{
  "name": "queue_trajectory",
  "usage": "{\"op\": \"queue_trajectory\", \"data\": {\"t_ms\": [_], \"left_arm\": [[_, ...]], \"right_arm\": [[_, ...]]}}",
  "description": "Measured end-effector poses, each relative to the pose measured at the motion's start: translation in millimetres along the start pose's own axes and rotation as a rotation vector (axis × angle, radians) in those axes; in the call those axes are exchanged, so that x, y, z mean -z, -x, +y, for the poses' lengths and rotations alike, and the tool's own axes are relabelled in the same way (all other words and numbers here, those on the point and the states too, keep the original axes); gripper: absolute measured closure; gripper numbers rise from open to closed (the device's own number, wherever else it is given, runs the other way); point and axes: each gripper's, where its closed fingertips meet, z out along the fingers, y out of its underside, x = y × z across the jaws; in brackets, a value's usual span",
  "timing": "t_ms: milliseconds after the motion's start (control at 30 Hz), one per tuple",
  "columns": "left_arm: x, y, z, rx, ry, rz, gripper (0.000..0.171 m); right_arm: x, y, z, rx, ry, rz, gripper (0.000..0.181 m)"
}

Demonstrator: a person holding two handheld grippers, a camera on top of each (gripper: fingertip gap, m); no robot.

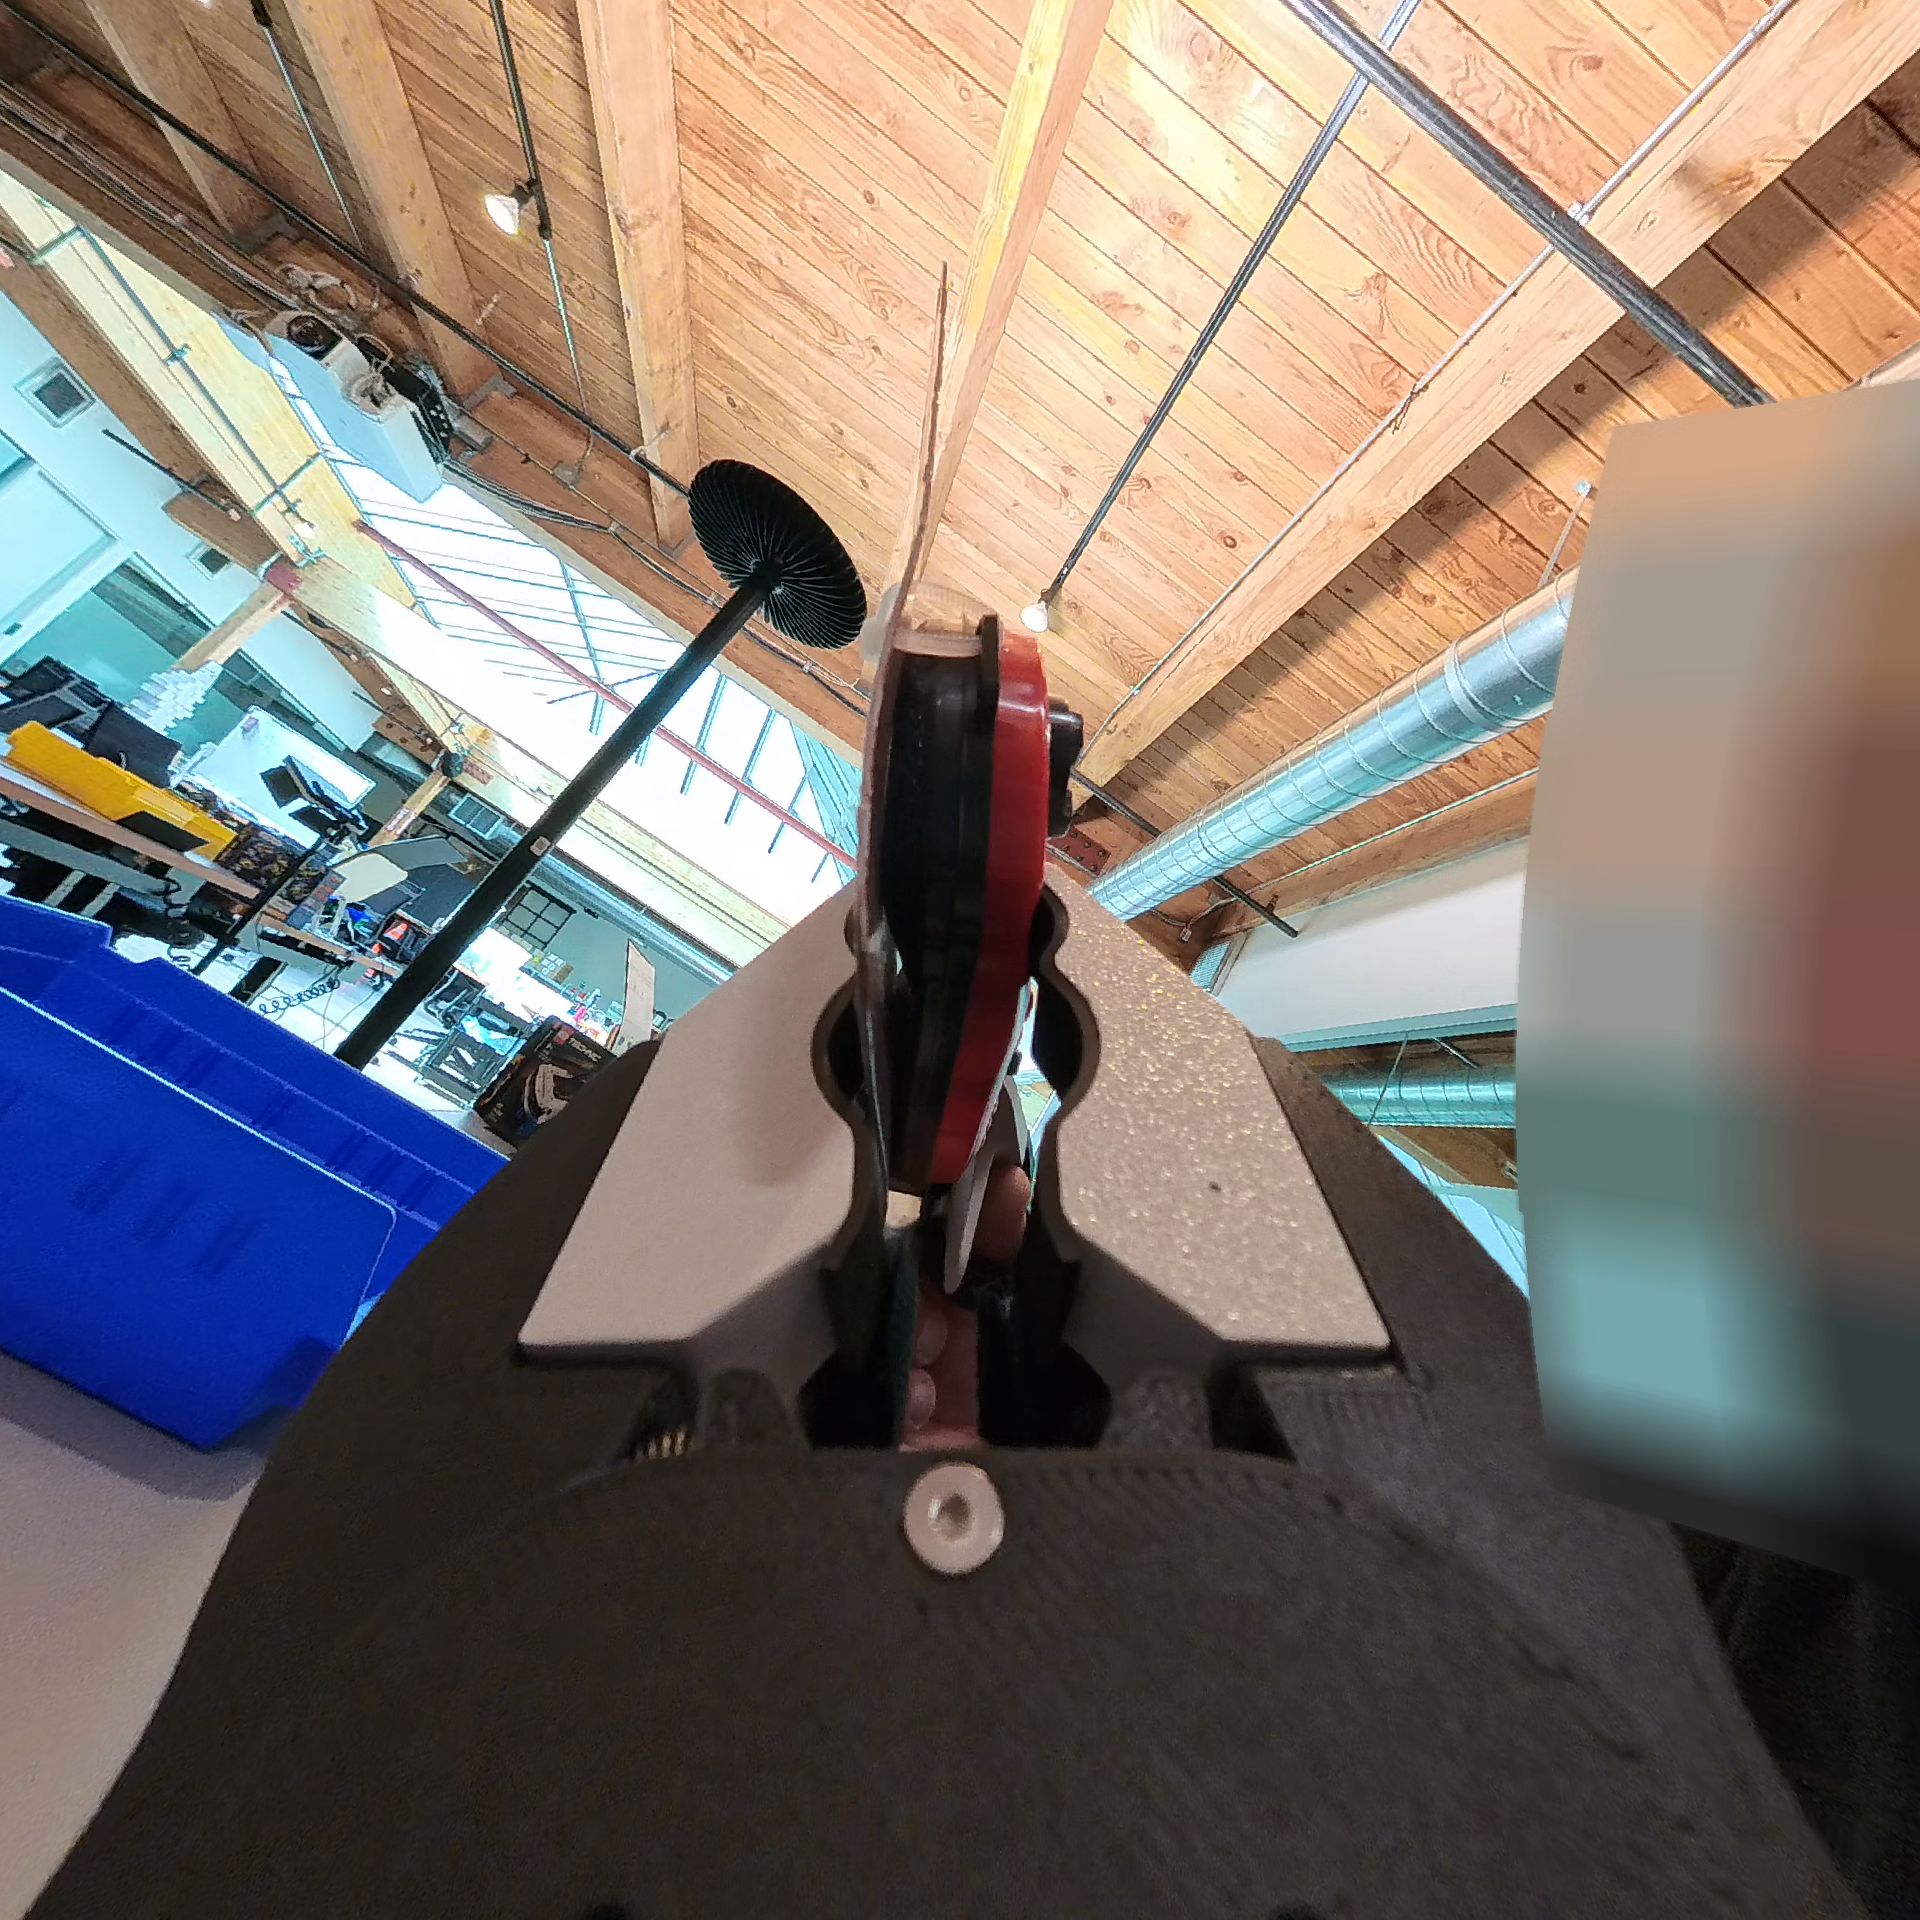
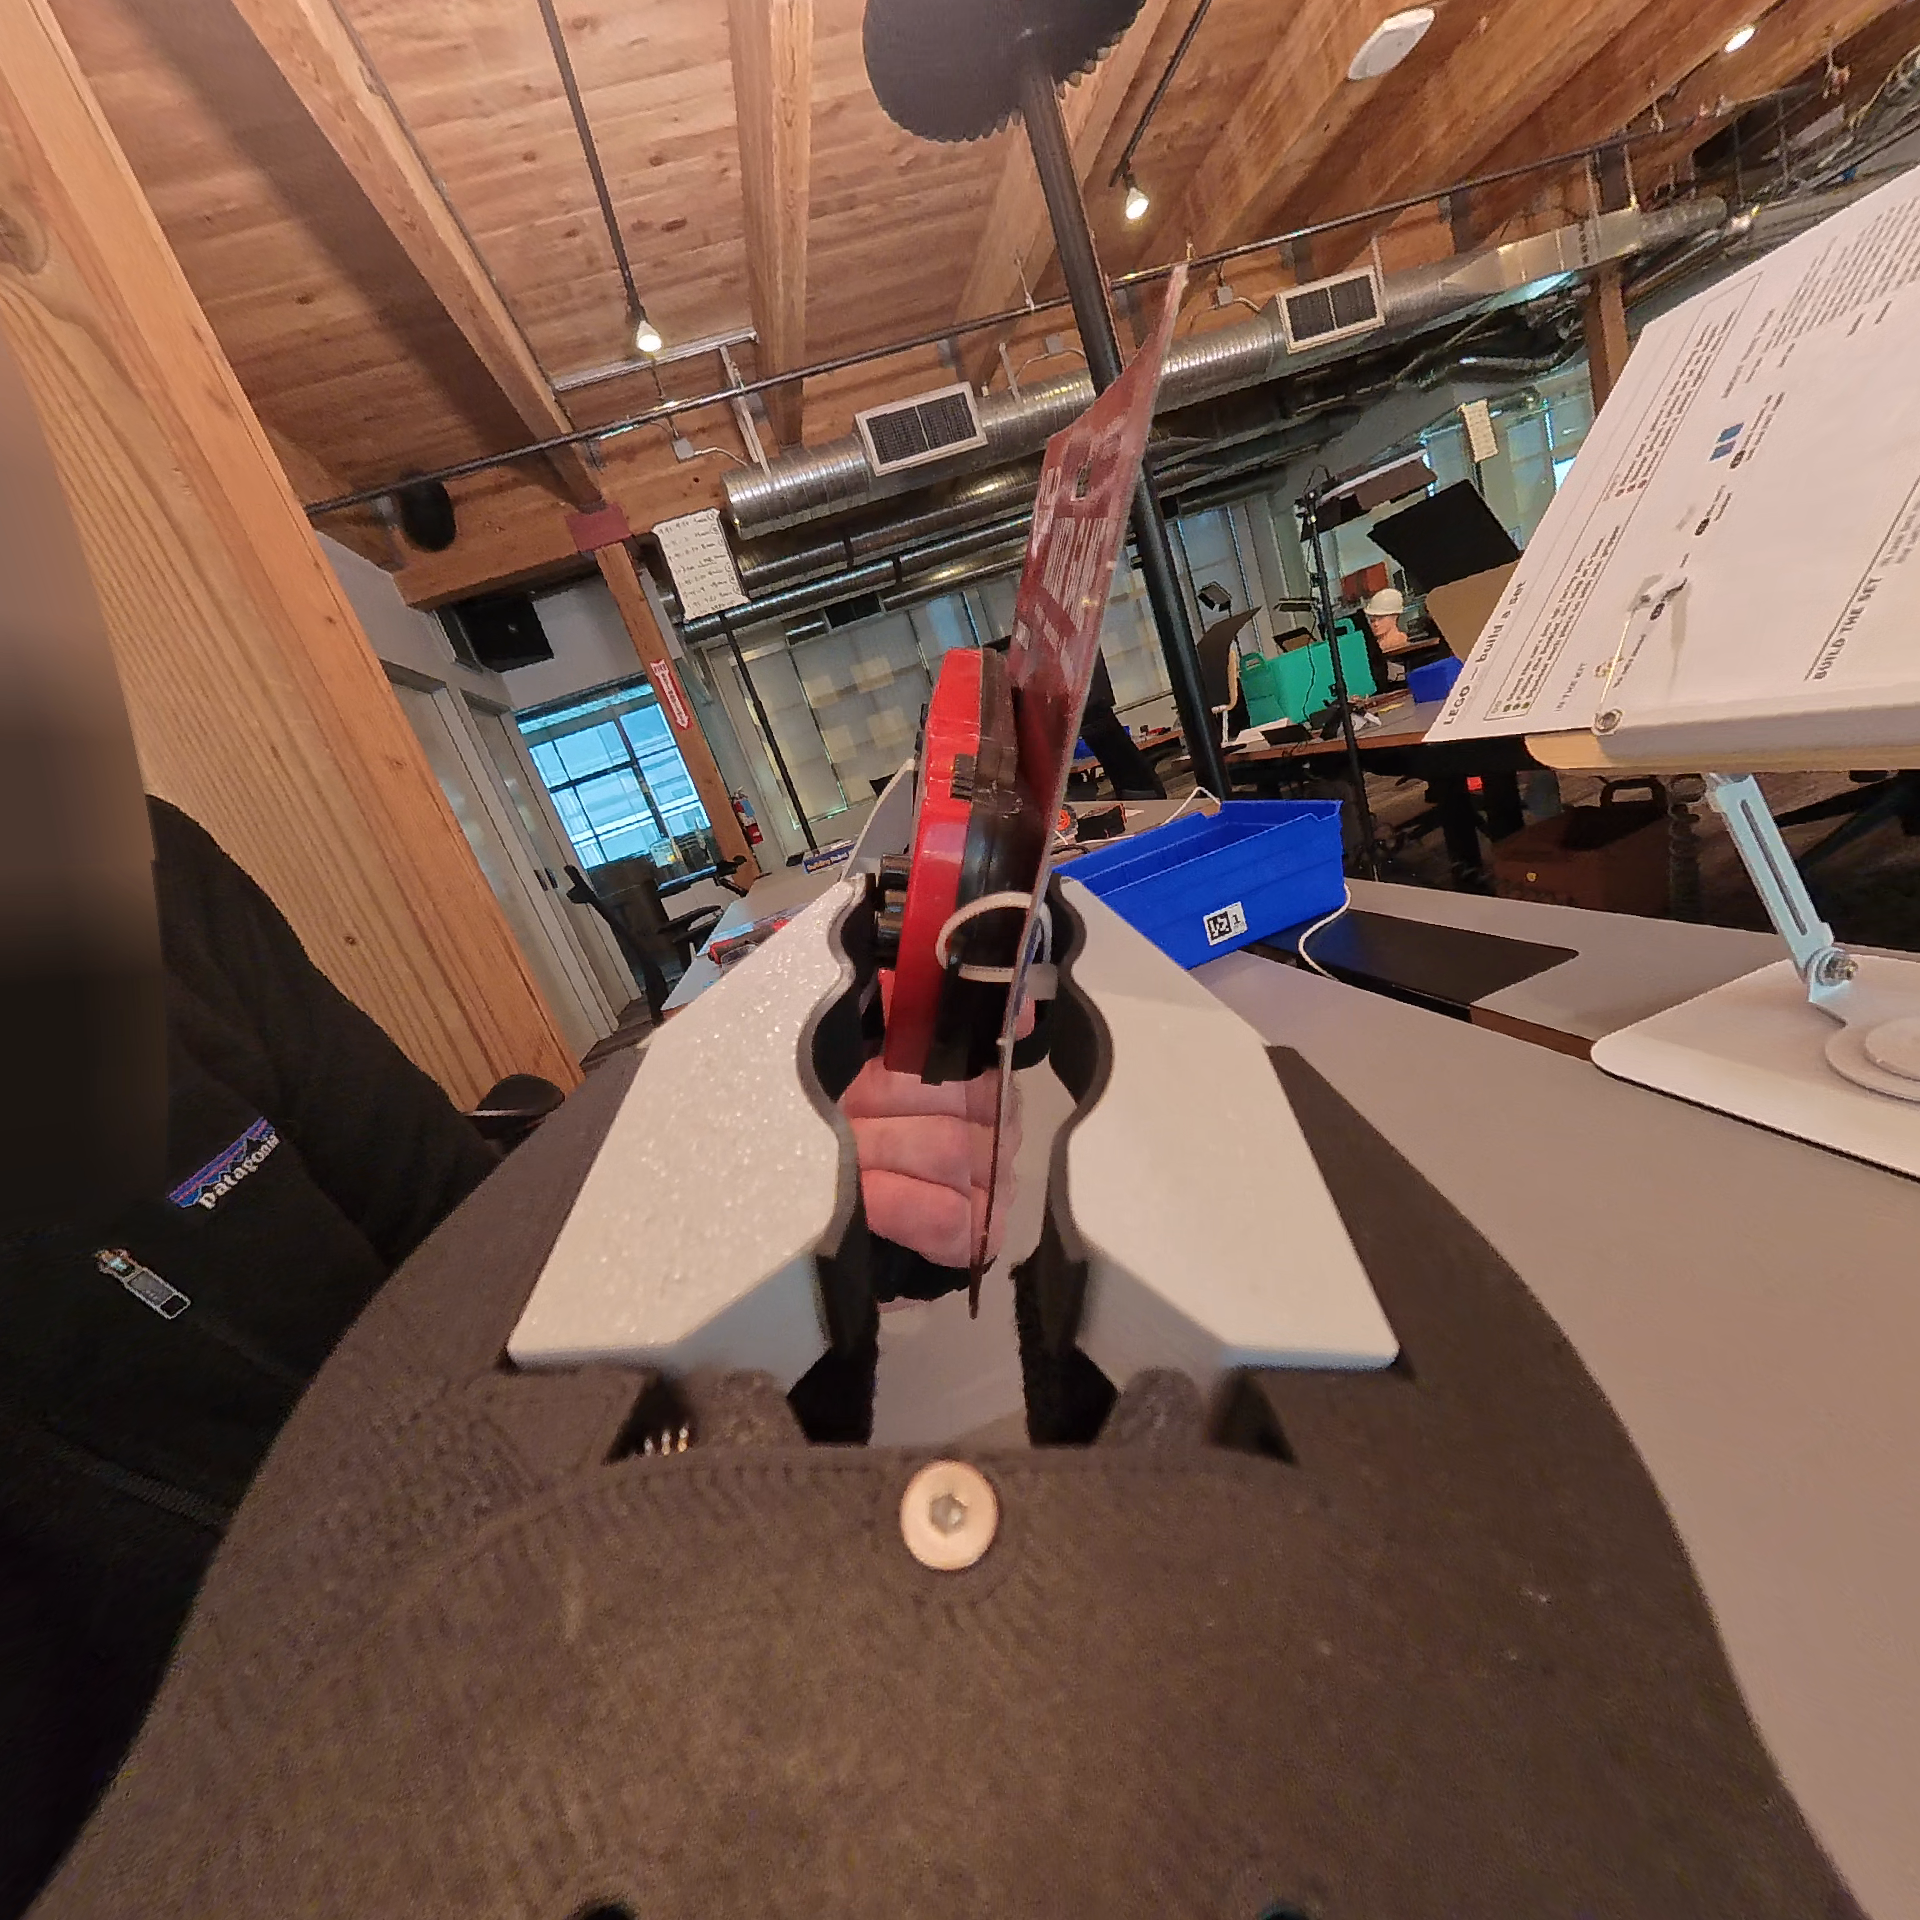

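Observation:
A red and black flat device point(image 1: 1003, 831) stands on edge between the fingers of my left gripper point(image 1: 948, 914), which is shut on it and tilted up toward the ceiling. A thin card point(image 1: 928, 468) rises from the device. In the right wrist view the same device point(image 2: 935, 831) sits between the fingers of my right gripper point(image 2: 961, 914), which is shut on it. A red printed card point(image 2: 1081, 561) is tied to it with a white zip tie point(image 2: 977, 940). A person's hand point(image 2: 925, 1174) holds the device from behind the right gripper's fingers.
A blue bin point(image 1: 156, 1174) lies at the left on the grey table. A black pole with a ribbed disc point(image 1: 774, 571) rises behind it. In the right wrist view there is a blue bin point(image 2: 1216, 862), a white stand with a printed sheet point(image 2: 1714, 540), and a dark jacket point(image 2: 156, 1247).

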Motion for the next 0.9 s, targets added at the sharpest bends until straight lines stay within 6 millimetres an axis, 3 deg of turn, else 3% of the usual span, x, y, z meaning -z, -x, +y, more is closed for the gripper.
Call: {"op": "queue_trajectory", "data": {"t_ms": [333, 900], "left_arm": [[-0.9, -0.6, 1.6, 0.001, 0.005, 0.005, 0.148], [-2.7, -2.0, 3.5, -0.013, 0.014, 0.009, 0.148]], "right_arm": [[1.5, -0.2, -1.4, -0.010, -0.004, -0.005, 0.158], [3.1, 2.2, -6.0, -0.007, -0.059, -0.037, 0.153]]}}
